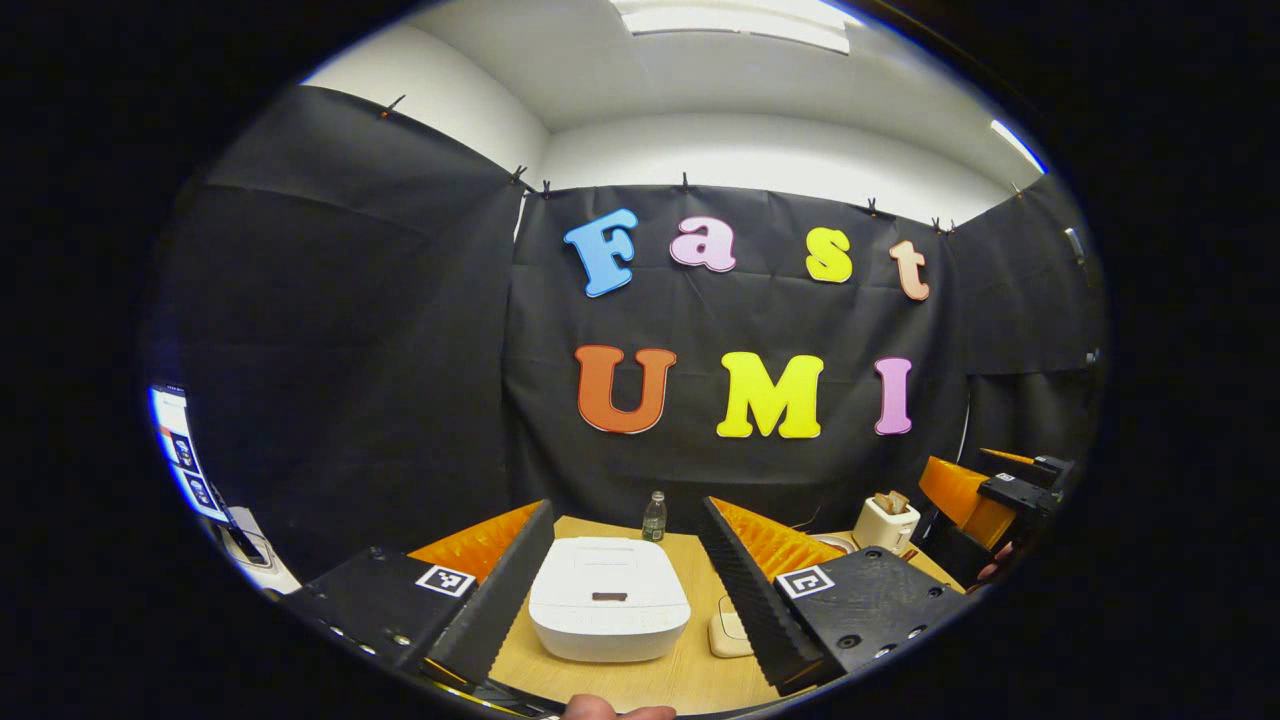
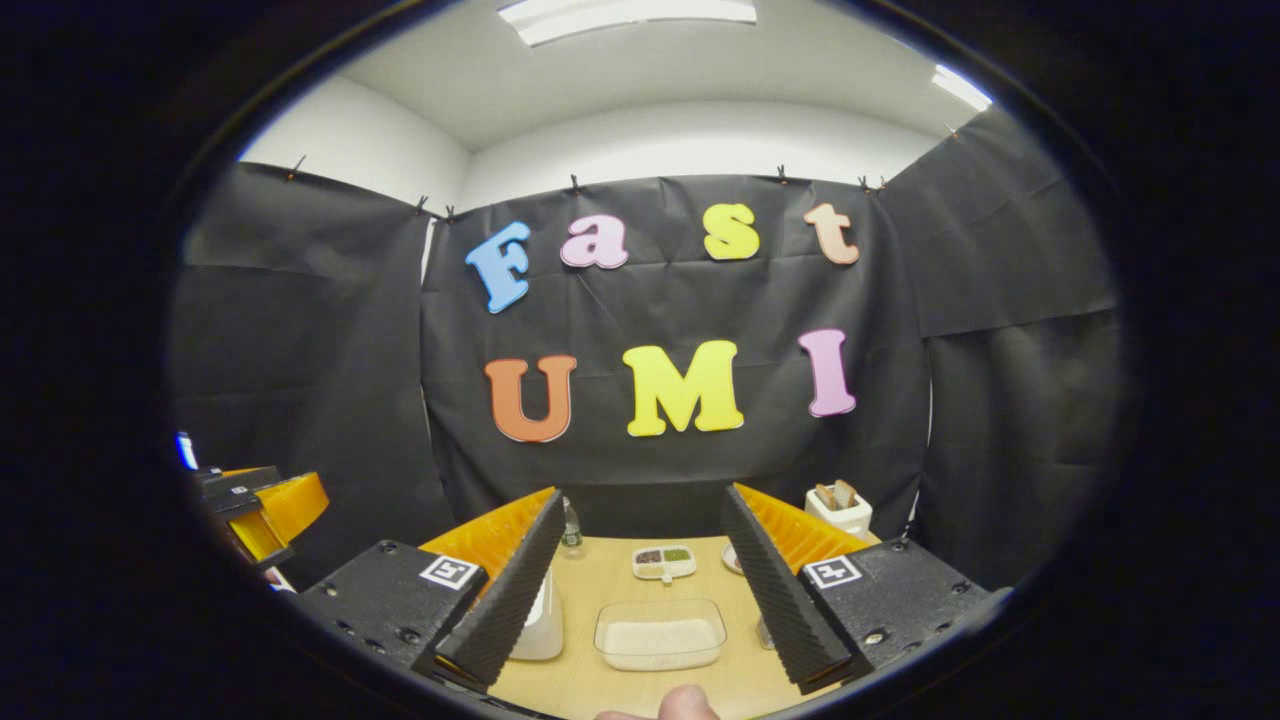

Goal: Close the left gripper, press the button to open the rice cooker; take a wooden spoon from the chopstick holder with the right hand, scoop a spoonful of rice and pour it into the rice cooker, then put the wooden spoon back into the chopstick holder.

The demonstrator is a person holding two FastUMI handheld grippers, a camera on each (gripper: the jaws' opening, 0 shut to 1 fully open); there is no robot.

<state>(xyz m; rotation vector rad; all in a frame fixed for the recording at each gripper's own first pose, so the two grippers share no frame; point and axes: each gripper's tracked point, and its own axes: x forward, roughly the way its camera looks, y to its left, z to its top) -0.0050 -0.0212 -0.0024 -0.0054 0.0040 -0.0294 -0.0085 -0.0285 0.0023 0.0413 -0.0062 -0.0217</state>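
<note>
In the left gripper view, the left gripper (image 1: 628, 590) hangs above the light wooden table (image 1: 620, 680) with its two fingers spread wide apart, gripping nothing. Framed in the gap between them sits the white, rounded-square rice cooker (image 1: 608, 598), lid down, well inside the near table edge with bare wood in front of it. Behind the cooker, near the back cloth wall, stands a small clear plastic bottle (image 1: 654, 516). Just to the cooker's right lies a small cream-coloured flat dish (image 1: 728, 632), partly hidden by the right-hand finger. Farther right, the white chopstick holder (image 1: 885, 520) with wooden pieces sticking out stands near the table's far right corner, and beyond it the other gripper (image 1: 1000, 490) shows at the edge.

In the right gripper view, the right gripper (image 2: 650, 590) is likewise wide open and empty above the table. Between its fingers rests a clear rectangular plastic tub of white rice (image 2: 660, 633), with open wood all round it. Behind that sits a small white divided dish holding dark and green fillings (image 2: 663, 561). The rice cooker's white side peeks out behind the left-hand finger, close to the tub. The chopstick holder stands at the back right, beyond the right-hand finger, near the cloth wall. A fingertip (image 2: 688, 702) shows at the bottom edge.
</note>
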